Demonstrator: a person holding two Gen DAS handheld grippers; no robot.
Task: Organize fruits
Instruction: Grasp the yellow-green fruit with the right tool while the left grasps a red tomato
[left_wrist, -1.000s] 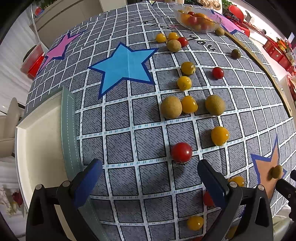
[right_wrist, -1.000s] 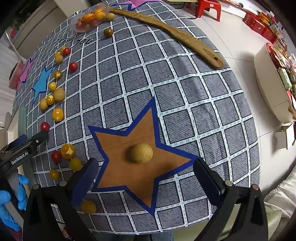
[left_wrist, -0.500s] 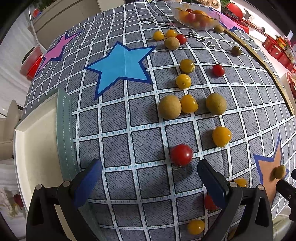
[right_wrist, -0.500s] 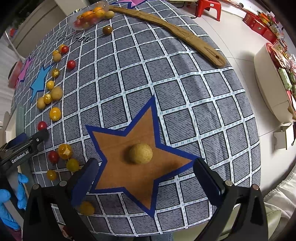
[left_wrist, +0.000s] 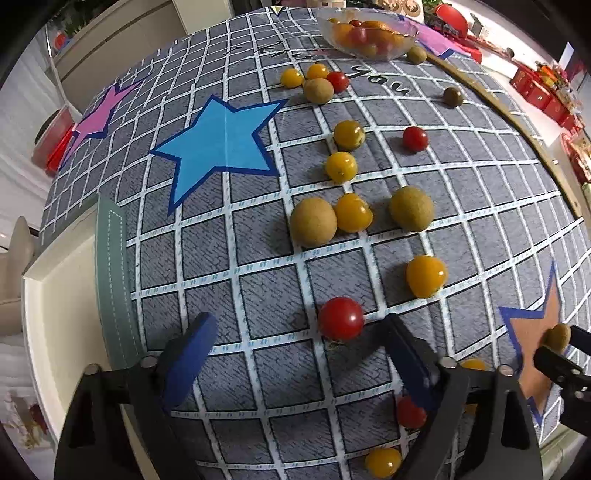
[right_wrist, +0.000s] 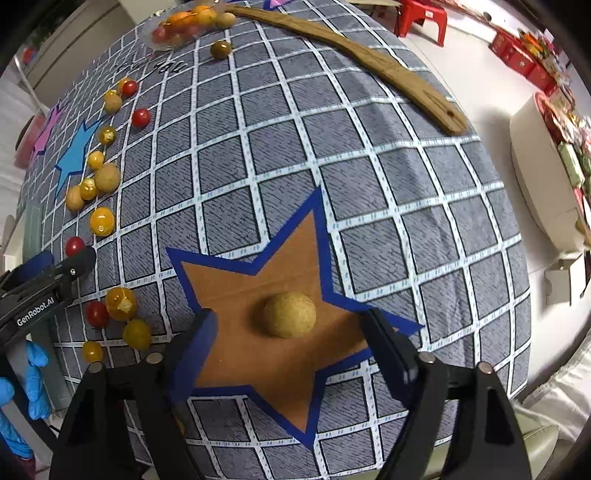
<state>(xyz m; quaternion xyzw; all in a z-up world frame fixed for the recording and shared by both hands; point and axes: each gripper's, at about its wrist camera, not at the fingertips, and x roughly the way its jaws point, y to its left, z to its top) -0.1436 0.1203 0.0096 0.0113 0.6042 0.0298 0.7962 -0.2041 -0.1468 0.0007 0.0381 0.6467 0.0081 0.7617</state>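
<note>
— On the grid-patterned cloth (left_wrist: 229, 258), what sits by your left tongs?

— My left gripper (left_wrist: 295, 354) is spread wide, holding nothing. A red cherry tomato (left_wrist: 340, 318) lies just ahead of it, close to the right finger (left_wrist: 406, 358). Beyond are a tan longan (left_wrist: 313, 221) touching a yellow tomato (left_wrist: 352, 213), and far off a glass bowl (left_wrist: 369, 37) of fruit.

— And to the right?

— My right gripper (right_wrist: 291, 350) is also released and empty. A round tan longan (right_wrist: 290, 314) rests on the brown star (right_wrist: 258, 314), between my blue-padded fingers (right_wrist: 195, 350), apart from both. A long wooden stick (right_wrist: 369, 62) lies along the cloth's far edge.
</note>
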